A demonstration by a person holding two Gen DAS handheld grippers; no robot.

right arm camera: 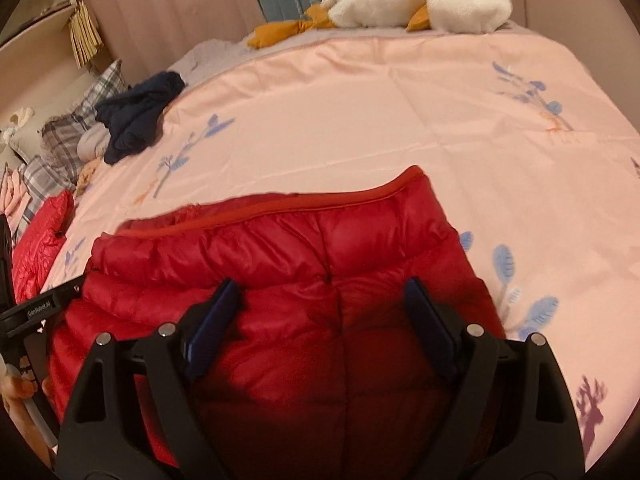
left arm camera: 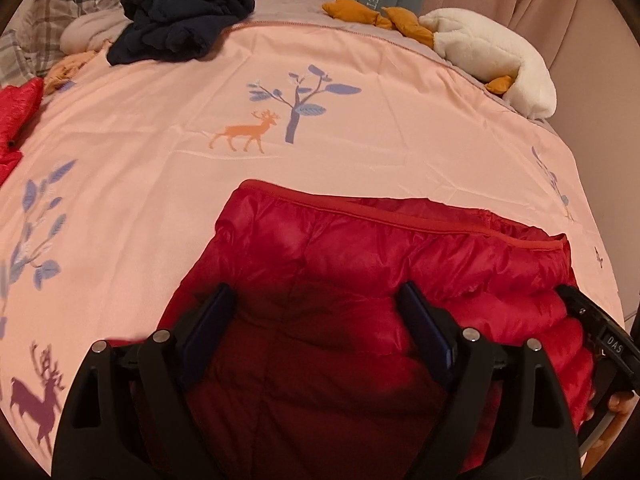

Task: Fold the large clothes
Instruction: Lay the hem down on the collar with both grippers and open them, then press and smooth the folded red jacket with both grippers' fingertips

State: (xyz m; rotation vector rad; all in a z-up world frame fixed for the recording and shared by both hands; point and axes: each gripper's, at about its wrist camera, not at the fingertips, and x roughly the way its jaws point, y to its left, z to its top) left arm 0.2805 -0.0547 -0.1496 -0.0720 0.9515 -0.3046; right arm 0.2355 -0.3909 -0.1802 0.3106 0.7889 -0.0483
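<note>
A red quilted down jacket point(left arm camera: 360, 264) lies folded into a compact block on the pink bedspread point(left arm camera: 160, 128), near the front edge. It also shows in the right wrist view point(right arm camera: 304, 256). My left gripper point(left arm camera: 316, 294) is open, its jaws wide apart just above the jacket's left half, holding nothing. My right gripper point(right arm camera: 322, 290) is open as well, hovering over the jacket's right half. The right gripper's body point(left arm camera: 600, 332) shows at the right edge of the left wrist view, and the left gripper's body point(right arm camera: 36, 308) at the left edge of the right wrist view.
A dark navy garment point(left arm camera: 180, 20) lies crumpled at the far left, beside plaid pillows point(left arm camera: 60, 12). Another red garment point(left arm camera: 16, 116) lies at the left edge. A white plush toy with mustard parts point(left arm camera: 488, 52) sits at the far right, against the headboard.
</note>
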